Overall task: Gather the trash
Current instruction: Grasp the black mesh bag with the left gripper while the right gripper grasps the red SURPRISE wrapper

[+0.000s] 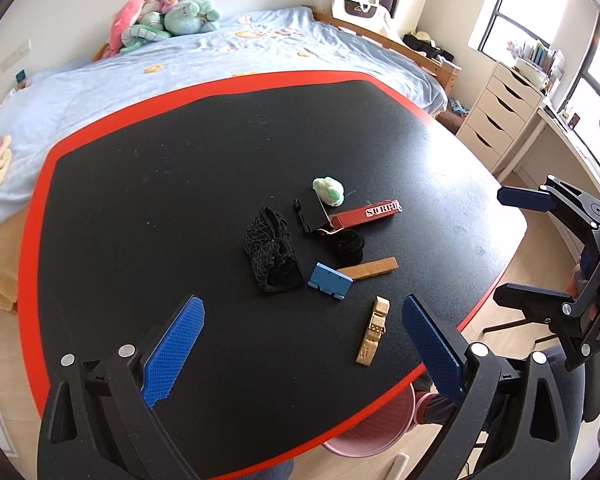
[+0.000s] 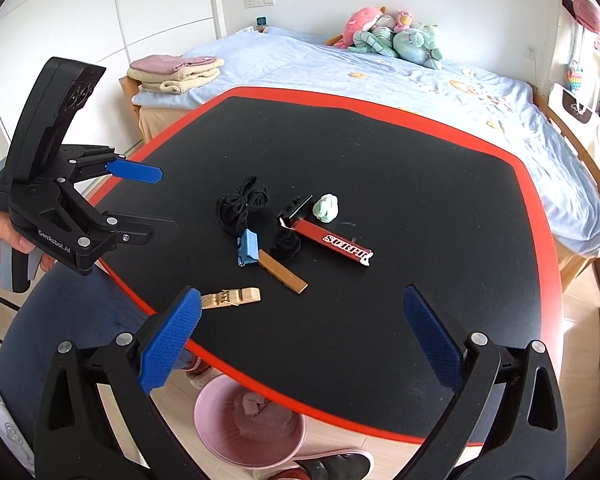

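Holding both tongs spread wide over the near edge of the table (image 1: 140,184), I have nothing between the fingers of either. My left tongs (image 1: 300,344) hover above the surface, touching nothing; just ahead of their right finger lies a wooden clothespin (image 1: 373,331). My right tongs (image 2: 300,332) are equally apart and empty, the same clothespin lying just ahead of their left finger. Farther ahead of both sits the clutter: a blue clip (image 1: 329,281) touching a brown wooden strip (image 1: 368,268), a black mesh bundle (image 1: 271,255), a red box (image 1: 364,216) printed in white letters, and a crumpled pale-green tissue wad (image 1: 329,191). Below my right tongs, under the table edge, stands a pink bin (image 2: 252,424).
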The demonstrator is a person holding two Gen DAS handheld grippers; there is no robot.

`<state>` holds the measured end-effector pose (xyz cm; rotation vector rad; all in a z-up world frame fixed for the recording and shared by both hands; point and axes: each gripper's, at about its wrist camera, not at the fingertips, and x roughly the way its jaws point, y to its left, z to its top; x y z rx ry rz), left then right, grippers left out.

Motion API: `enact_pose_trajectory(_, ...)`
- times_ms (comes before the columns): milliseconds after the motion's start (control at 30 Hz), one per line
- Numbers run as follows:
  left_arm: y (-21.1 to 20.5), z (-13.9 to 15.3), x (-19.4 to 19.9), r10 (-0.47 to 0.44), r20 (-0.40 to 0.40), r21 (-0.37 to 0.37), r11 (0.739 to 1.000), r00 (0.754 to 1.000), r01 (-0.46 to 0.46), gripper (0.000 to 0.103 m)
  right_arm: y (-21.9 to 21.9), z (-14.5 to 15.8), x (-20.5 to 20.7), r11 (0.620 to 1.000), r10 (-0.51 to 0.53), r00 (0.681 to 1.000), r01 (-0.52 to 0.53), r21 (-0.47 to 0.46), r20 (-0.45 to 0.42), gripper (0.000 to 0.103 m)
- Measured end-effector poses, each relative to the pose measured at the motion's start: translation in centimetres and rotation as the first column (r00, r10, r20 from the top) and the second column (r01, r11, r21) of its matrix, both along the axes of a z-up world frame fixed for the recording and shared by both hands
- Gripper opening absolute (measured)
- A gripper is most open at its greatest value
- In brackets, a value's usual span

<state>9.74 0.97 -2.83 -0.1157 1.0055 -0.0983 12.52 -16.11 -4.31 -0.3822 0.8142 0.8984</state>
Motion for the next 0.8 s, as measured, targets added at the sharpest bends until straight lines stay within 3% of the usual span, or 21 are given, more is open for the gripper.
enact_pose_trajectory(467,1.9,-3.8,5.0,0.061,-0.103,0.000,0.998,0.993,-0.061,0.095,4.7,-4.0,6.6,0.984,0.135,0.990,-0.138,-0.110,-0.028,0.096)
enact_pose_trajectory(700,2.3,-5.4,5.9,0.072,-0.125,-0.001,0.997,0.990,-0.073,0.094,6.4,-6.5,8.3,0.969,0.179,0.982,-0.186,-0.164,-0.054,0.068)
enact_pose_trajectory(767,2.3,-5.6,6.1,0.068,-0.131,0.004,0.998,0.989,-0.068,0.079,6.5,-6.8,8.8,0.967,0.181,0.981,-0.189,-0.168,-0.065,0.059)
enact_pose_trajectory(800,2.4,-5.7,6.2,0.068,-0.130,0.008,0.998,0.989,-0.067,0.076,6.6,-7.0,8.9,0.966,0.184,0.981,-0.193,-0.170,-0.068,0.052)
